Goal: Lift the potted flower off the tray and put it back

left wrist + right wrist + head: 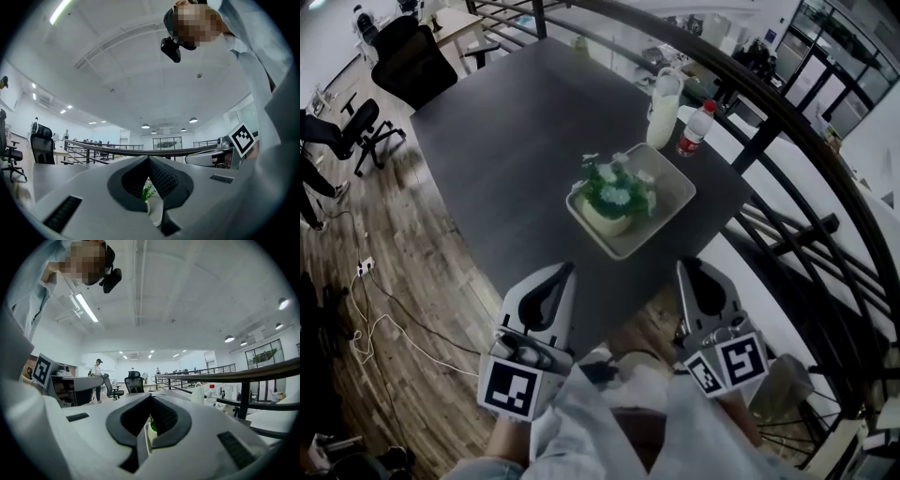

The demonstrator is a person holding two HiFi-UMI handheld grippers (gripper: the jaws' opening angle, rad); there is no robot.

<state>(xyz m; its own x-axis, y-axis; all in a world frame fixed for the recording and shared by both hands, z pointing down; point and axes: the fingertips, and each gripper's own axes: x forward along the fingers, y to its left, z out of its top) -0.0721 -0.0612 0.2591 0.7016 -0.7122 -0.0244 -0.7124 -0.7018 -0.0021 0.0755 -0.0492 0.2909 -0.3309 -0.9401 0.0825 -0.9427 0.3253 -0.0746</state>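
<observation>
Green-leaved, white-bloomed potted flower (614, 199) sits inside the shallow cream square tray (673, 180) on a dark desk (506, 131).

Left gripper (565, 270) and right gripper (684, 267) hang on the person's side of the tray. Both sets of jaws are closed and empty.

Risk: jaws arriving closed would shove the pot and tip it.

Only the head view shows the red-capped clear plastic bottle (696, 128) beyond the tray.

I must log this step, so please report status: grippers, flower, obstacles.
Left gripper and right gripper shut, empty. Potted flower sits in tray, untouched. Jug and bottle beyond tray, not in the way.
</observation>
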